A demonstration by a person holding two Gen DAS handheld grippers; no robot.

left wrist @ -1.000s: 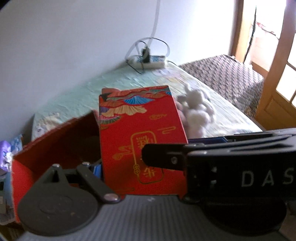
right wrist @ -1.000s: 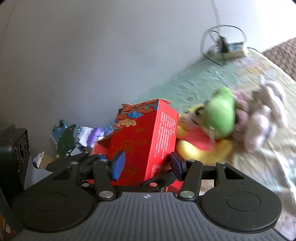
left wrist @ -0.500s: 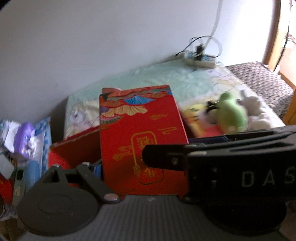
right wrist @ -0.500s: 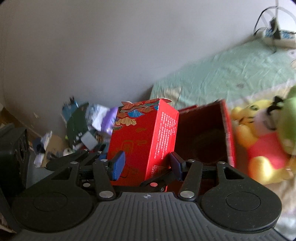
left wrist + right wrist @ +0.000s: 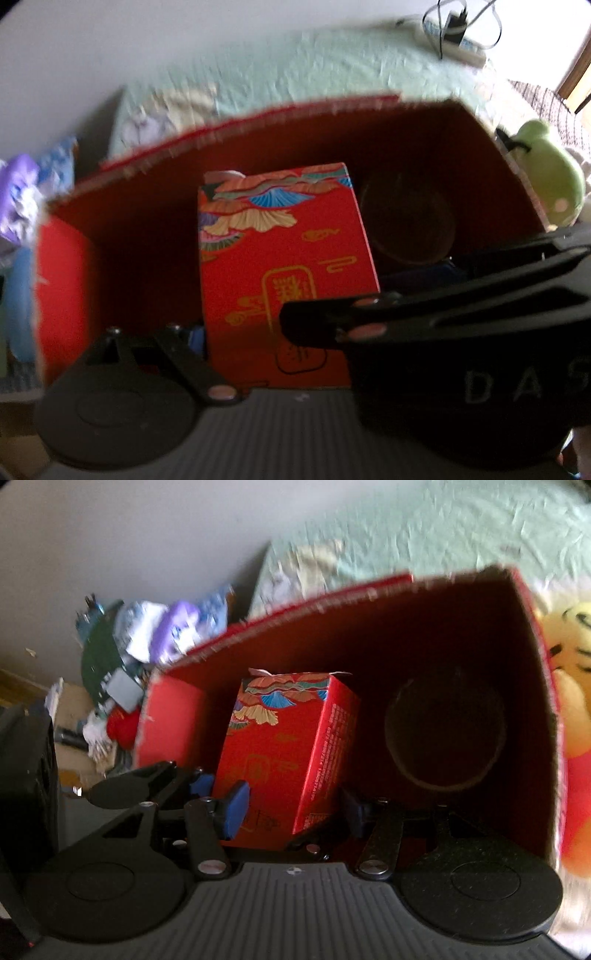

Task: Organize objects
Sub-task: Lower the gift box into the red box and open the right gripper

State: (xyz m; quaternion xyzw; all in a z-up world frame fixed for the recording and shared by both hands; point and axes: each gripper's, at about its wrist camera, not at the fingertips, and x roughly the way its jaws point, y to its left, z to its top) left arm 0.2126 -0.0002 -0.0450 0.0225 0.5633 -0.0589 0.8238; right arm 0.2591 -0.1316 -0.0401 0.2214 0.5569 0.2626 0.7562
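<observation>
A red box [image 5: 284, 266] printed with fans and gold signs hangs between both grippers, inside a big open red carton [image 5: 258, 114]. My left gripper [image 5: 310, 306] is shut on it, with a blue pad [image 5: 195, 336] against its left edge. The right gripper's black body [image 5: 461, 332] crosses in front and hides the other side. In the right wrist view the box [image 5: 280, 746] leans slightly. My right gripper [image 5: 291, 808] has a blue pad [image 5: 234, 808] on each side of it, and its jaws are opening. The carton [image 5: 332, 594] surrounds them.
A dark round object [image 5: 443, 731] lies on the carton floor to the right of the box. A green plush [image 5: 546, 177] and a yellow plush [image 5: 569, 701] sit on the bed by the carton's right wall. Clutter [image 5: 140, 638] piles up left of the carton.
Both grippers have swung left and down with the red box, from above the bed to inside the open carton. The plush toys have slid to the right edge of view.
</observation>
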